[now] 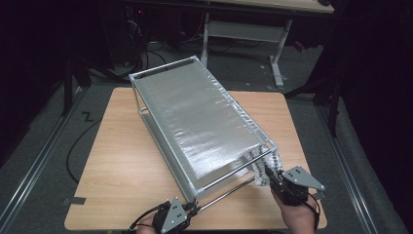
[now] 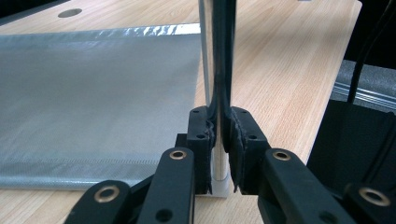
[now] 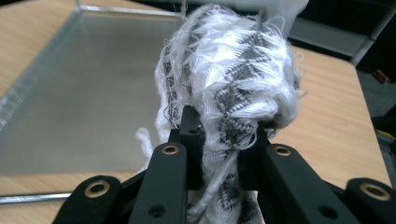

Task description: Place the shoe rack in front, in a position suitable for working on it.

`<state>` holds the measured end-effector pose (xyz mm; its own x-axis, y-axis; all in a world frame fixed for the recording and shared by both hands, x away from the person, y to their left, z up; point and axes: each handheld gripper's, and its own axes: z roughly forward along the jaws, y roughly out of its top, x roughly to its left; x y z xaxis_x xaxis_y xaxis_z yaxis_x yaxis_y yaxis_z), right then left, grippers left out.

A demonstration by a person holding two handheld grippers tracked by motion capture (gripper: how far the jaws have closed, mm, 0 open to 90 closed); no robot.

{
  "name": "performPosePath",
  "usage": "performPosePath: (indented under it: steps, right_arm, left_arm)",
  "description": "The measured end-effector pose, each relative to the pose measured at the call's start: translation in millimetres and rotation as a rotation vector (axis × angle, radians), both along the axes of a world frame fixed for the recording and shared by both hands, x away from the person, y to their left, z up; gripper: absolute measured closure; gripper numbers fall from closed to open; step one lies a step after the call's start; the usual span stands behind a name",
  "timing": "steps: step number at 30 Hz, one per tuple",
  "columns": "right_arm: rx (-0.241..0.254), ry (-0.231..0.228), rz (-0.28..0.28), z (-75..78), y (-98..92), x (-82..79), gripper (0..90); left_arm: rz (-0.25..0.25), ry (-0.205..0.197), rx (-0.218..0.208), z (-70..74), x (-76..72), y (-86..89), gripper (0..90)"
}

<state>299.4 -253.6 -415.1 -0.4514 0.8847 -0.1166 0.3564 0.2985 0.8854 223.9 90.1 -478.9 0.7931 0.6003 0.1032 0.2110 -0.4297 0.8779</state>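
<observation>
A metal-frame rack [image 1: 160, 68] with a silver mesh sheet [image 1: 195, 114] stands slanted across the wooden table [image 1: 122, 161]. At its near corner my left gripper [image 1: 194, 208] is shut on an upright post of the frame. In the left gripper view the pads [image 2: 204, 135] clamp that shiny post [image 2: 208, 70], with the mesh sheet [image 2: 93, 93] to the left. My right gripper [image 1: 268, 174] is at the rack's near right corner, shut on a bunch of white fringed cloth with a black zigzag pattern [image 1: 265, 163]. That cloth [image 3: 233, 70] bulges above the right gripper [image 3: 224, 135].
A white-legged table [image 1: 243, 29] stands behind on the grey floor, where dark cables [image 1: 78, 141] trail at the left. A strip of tape [image 1: 74, 201] sits at the table's near left edge. Bare wood lies left of the rack and at the far right [image 1: 272, 112].
</observation>
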Motion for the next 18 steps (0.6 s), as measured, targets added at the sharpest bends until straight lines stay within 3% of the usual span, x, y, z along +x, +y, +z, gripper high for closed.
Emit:
performPosePath:
  steps: [10,18]
  right_arm:
    - [-0.021,0.121,-0.04,-34.8,-5.3,12.8,76.9]
    - [-0.084,0.218,-0.041,-63.2,-0.7,20.2,77.0]
  left_arm:
    - [-0.005,0.005,-0.001,0.4,0.9,-0.1,79.3]
    - [-0.009,0.004,0.002,0.5,1.2,0.1,79.2]
